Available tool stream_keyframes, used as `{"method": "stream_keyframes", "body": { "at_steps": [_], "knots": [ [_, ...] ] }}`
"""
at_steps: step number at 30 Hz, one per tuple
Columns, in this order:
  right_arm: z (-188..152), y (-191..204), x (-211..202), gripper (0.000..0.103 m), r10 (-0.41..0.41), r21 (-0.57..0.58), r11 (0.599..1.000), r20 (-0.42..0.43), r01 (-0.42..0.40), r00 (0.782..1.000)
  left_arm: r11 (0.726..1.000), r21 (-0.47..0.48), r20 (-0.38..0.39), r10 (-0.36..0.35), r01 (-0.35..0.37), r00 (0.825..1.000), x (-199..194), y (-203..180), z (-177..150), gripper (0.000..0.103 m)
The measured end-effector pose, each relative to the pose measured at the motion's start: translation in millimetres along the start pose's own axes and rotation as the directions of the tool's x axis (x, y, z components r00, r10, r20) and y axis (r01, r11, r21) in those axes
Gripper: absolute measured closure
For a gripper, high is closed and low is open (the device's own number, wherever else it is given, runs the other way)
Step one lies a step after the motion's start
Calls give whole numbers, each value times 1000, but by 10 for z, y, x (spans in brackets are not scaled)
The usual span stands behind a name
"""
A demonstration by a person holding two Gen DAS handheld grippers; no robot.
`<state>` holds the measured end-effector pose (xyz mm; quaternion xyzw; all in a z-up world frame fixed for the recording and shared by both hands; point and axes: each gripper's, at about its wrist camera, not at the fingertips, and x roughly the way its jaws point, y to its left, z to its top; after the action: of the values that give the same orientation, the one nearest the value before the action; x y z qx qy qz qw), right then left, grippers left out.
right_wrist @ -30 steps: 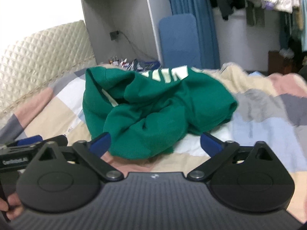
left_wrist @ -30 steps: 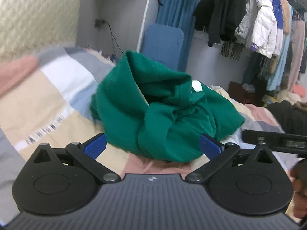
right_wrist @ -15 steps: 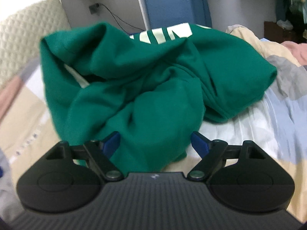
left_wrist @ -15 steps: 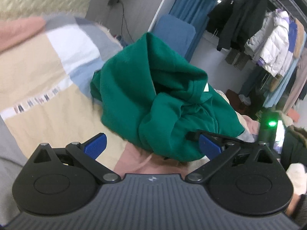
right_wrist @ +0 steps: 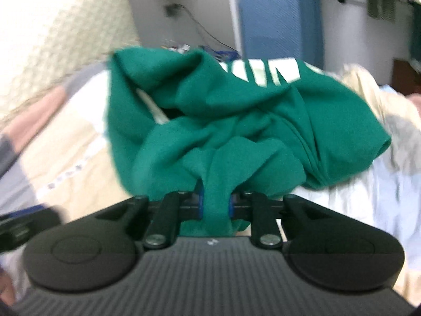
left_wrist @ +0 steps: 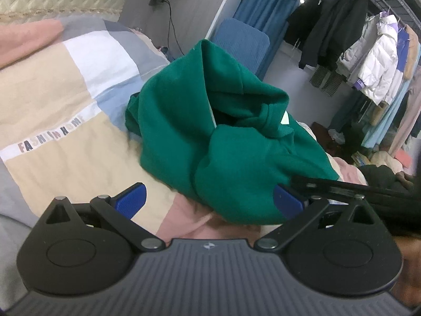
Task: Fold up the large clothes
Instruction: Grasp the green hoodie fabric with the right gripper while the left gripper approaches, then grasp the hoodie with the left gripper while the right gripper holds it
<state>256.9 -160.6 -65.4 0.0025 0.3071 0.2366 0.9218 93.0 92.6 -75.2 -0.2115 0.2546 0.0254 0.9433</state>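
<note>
Green hoodie (left_wrist: 210, 142): crumpled on patchwork bed cover (left_wrist: 52, 84).
Right hand-held gripper (right_wrist: 215, 205): just closed, pinching a hoodie fold (blurred).
Left hand-held gripper (left_wrist: 208, 200): jaws wide, hoodie hem between, untouched.

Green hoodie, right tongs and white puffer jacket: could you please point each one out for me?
Green hoodie (left_wrist: 184, 121): left wrist view, broad left panel.
Right tongs (right_wrist: 216, 205): right wrist view, where they pinch a hoodie fold.
White puffer jacket (left_wrist: 379, 60): left wrist view, chest.
</note>
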Motion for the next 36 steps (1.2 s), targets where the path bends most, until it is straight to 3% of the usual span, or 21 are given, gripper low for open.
{"method": "stream_keyframes", "body": {
  "at_steps": [7,10,17,19,21,23,27,29,30,33,36],
  "knots": [
    [41,95,-991,86,130,-148,982,62,-120,990,999,-33,31,-30,31,999,-149,-1,7,0],
    [-18,109,-1380,86,175,-199,967,69,-158,982,995,-63,29,-75,76,997,-234,10,-6,0],
    [-394,103,-1871,86,245,-247,935,-63,-253,967,981,-118,33,-153,156,988,-457,-18,-57,0],
    [-533,94,-1804,86,226,-223,941,-143,-253,964,980,-119,17,-157,158,987,-457,-61,-80,0],
    [-681,93,-1697,84,159,-236,950,-191,-203,969,980,-122,-3,-159,158,987,-423,-88,-108,0],
    [-728,17,-1578,79,106,-201,968,-222,-152,969,980,-118,-30,-162,157,986,-386,-100,-116,0],
    [-662,-113,-1593,68,132,-111,981,-222,-160,966,979,-113,-67,-179,171,982,-295,-86,-111,1],
    [-584,-147,-1701,38,136,-113,981,-193,-160,972,977,-118,-86,-187,177,979,-219,-76,-74,1],
    [-567,-162,-1770,34,136,-106,982,-177,-156,975,975,-129,-97,-195,182,976,-164,-65,-32,1],
    [-436,-328,-1857,32,143,-55,987,-125,-150,982,965,-173,-118,-221,199,968,1,-47,60,1],
    [-296,-524,-1745,32,107,18,994,-75,-106,991,972,-157,-132,-198,177,971,211,-64,127,1]
  ]
}}
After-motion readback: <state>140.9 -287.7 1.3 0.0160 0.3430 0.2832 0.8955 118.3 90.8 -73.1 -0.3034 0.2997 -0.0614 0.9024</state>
